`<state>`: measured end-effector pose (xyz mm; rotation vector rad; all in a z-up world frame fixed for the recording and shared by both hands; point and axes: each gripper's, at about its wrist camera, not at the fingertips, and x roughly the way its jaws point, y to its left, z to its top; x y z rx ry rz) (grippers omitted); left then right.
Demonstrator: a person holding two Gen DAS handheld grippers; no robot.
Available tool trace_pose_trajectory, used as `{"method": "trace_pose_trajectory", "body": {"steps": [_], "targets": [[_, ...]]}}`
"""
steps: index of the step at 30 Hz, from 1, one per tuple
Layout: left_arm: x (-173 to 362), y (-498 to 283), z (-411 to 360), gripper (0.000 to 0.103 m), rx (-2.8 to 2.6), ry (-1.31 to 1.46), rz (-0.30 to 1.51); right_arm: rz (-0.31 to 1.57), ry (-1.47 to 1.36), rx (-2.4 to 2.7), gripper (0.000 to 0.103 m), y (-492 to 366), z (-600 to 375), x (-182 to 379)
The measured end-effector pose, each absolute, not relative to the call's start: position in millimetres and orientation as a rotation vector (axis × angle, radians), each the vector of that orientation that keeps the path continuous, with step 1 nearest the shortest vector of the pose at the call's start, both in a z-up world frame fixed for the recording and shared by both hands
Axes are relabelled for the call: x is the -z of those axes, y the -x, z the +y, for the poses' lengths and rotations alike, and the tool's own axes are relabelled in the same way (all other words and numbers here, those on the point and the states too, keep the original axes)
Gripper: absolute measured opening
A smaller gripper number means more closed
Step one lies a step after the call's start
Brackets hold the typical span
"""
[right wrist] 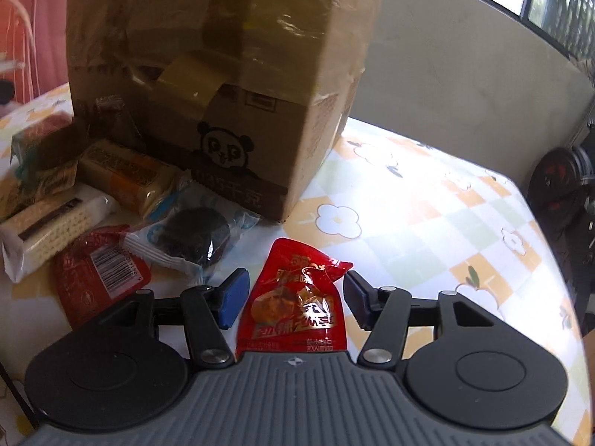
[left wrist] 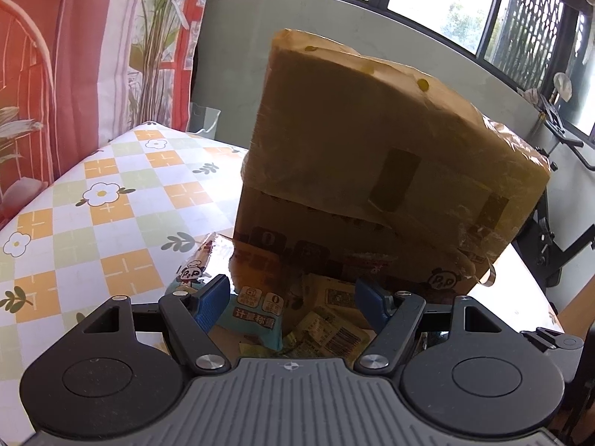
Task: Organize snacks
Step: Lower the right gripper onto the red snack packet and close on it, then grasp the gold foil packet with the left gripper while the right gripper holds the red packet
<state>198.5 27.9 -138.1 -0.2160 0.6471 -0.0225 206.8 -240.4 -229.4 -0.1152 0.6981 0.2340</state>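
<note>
R gripper (right wrist: 292, 299): fingers apart, red snack pouch (right wrist: 295, 304) lying flat on the counter (right wrist: 427, 215) between them. Blue pads (right wrist: 234, 297) clear of the pouch on both sides, not pressing it, so nothing gripped. Pouch sits alone, right of the main pile, just in front of the cardboard box (right wrist: 223, 74) corner.

L gripper (left wrist: 288, 303): fingers wide apart, nothing clamped. Pkts visible between/below the pads: a light-blue pkt (left wrist: 256, 316) w/ white print and yellowish pkts (left wrist: 327, 330) w/ barcodes. Can't tell if the pads touch any; looks like they hover above.

Box: taped brown carton w/ panda logo (right wrist: 223, 148), standing on the counter. In the L view it leans, top tilted to the right. Another panda-print pkt (left wrist: 189, 275) lies by the box's left bottom edge.

Pile left of the box, R view:
- dark round cookie in clear/blue wrapper (right wrist: 193, 234), touching box base area
- red pkt w/ barcode (right wrist: 100, 278), nearest the left finger
- white-wrapped wafer bar (right wrist: 52, 226)
- orange-labelled yellow pkt (right wrist: 122, 178) against the box
- more pkts behind, in shadow, can't ID

Counter has checked orange/green cloth w/ flower print. Window and grey wall behind; red patterned curtain (left wrist: 74, 55) at left.
</note>
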Motion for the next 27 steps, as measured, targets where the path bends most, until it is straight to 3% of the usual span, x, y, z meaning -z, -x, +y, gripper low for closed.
{"method": "trace_pose_trajectory", "body": {"steps": [6,7,12,15,27], "targets": [[138,-198,30,0.076,0.005,0.221,0.653,0.672,0.076,-0.233,0.057,-202,-246,235],[139,-199,29,0.076,0.006,0.219,0.657,0.672,0.051,-0.246,0.052,-202,-246,235],[139,-199,24,0.076,0.02,0.201,0.663,0.625,0.062,-0.255,0.045,-191,-250,238],[140,-200,23,0.076,0.02,0.197,0.668,0.596,-0.007,-0.273,0.033,-184,-262,238],[147,-204,22,0.076,0.01,0.183,0.701,0.496,-0.081,-0.376,0.025,-159,-280,226]]}}
